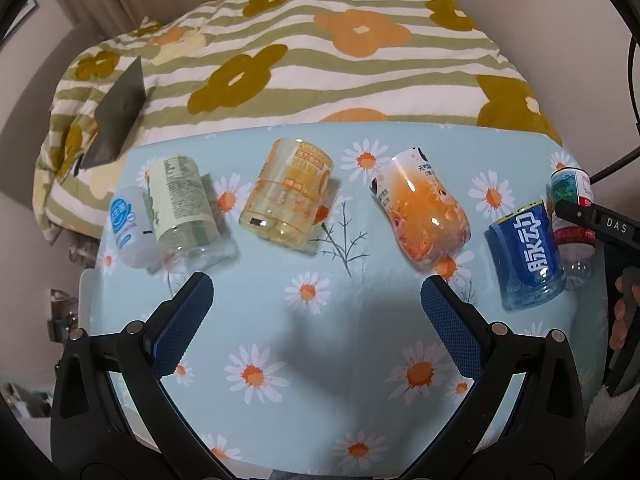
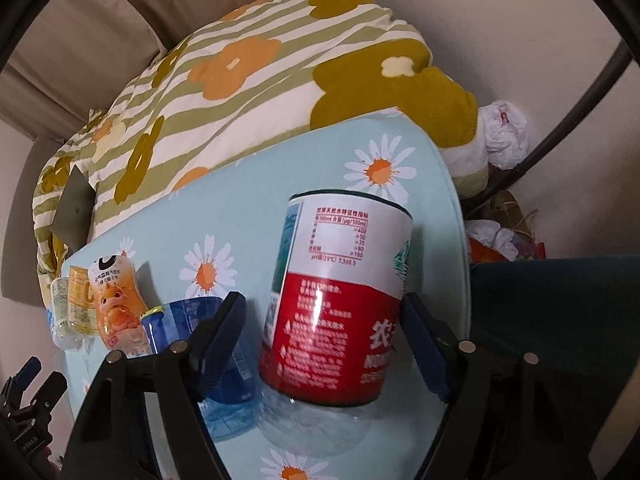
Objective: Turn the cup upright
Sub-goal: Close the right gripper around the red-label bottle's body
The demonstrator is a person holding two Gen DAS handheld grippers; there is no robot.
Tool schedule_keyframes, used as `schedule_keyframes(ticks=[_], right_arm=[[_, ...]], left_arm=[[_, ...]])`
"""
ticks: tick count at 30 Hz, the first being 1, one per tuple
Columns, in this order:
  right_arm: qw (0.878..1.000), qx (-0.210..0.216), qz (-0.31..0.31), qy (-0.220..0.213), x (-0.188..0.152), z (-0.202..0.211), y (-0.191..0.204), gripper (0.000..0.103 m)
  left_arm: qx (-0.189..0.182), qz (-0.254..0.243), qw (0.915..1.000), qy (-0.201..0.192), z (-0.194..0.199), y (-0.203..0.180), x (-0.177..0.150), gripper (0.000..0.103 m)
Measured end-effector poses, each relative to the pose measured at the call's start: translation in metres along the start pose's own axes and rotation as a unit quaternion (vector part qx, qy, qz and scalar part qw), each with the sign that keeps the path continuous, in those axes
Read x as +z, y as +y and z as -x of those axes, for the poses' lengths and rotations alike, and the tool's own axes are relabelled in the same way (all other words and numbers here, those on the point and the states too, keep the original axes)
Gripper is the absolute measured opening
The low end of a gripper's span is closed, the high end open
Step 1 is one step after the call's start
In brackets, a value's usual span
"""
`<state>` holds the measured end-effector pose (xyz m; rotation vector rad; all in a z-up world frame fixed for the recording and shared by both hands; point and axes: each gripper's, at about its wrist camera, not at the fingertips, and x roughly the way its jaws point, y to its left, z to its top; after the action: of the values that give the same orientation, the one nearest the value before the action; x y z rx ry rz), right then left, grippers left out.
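Your left tool (image 1: 316,292) hangs with its jaws spread wide over a bare stretch of the daisy-print table (image 1: 280,340), nothing between its blue pads (image 1: 184,320), and there is open cloth all around it up to the row of cups. Your right tool (image 2: 324,320) is also spread, its pads on either side of the red-and-white cup (image 2: 340,300) with a gap visible on the left; on the right side you cannot tell whether the pad touches the label. That cup sits at the far right end of the row, close to the table's right edge (image 2: 456,216), so room on that side is tight; the table's far edge runs just under the striped flower quilt (image 1: 320,60) on the bed. In the left wrist view the cups lie in a line: a white cup with a blue label (image 1: 130,232) touching a clear cup with a green-and-white label (image 1: 184,208), then well apart a yellow cup (image 1: 286,196), then an orange cartoon-print cup (image 1: 424,216), then a blue cup (image 1: 524,256) just beside the red-and-white one. All look to be cut-down drink bottles with their ribbed bases toward you, and none shows anything inside. In the right wrist view the blue cup is partly hidden behind your left finger, and the red-and-white cup's clear base is blurred near the lower edge. A dark grey flat object (image 1: 120,116) leans on the quilt at left; what it is cannot be made out. White plastic bags (image 2: 504,132) lie beyond the table's right corner.
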<state>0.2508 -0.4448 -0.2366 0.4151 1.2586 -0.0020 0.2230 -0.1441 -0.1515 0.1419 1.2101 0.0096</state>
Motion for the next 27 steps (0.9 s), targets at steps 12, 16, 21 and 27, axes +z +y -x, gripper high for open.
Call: schedule_keyframes(ticks=[12,16,21,27], right_arm=[[1.0,0.003,0.013,0.014,0.002,-0.014,-0.001,0.059],[1.0,0.003,0.017,0.012,0.002,-0.013,-0.001,0.059],[1.0,0.001,0.022,0.009,0.002,-0.011,0.001,0.058],[1.0,-0.007,0.03,-0.001,0.003,-0.001,0.003,0.058]], left_arm=[[-0.001,-0.004,1.0,0.002,-0.003,-0.008,0.003,0.103],[-0.001,-0.005,1.0,0.002,-0.003,-0.007,0.003,0.103],[-0.002,-0.003,1.0,0.002,-0.002,-0.007,0.003,0.103],[-0.006,0.001,1.0,-0.004,0.006,-0.002,0.0,0.103]])
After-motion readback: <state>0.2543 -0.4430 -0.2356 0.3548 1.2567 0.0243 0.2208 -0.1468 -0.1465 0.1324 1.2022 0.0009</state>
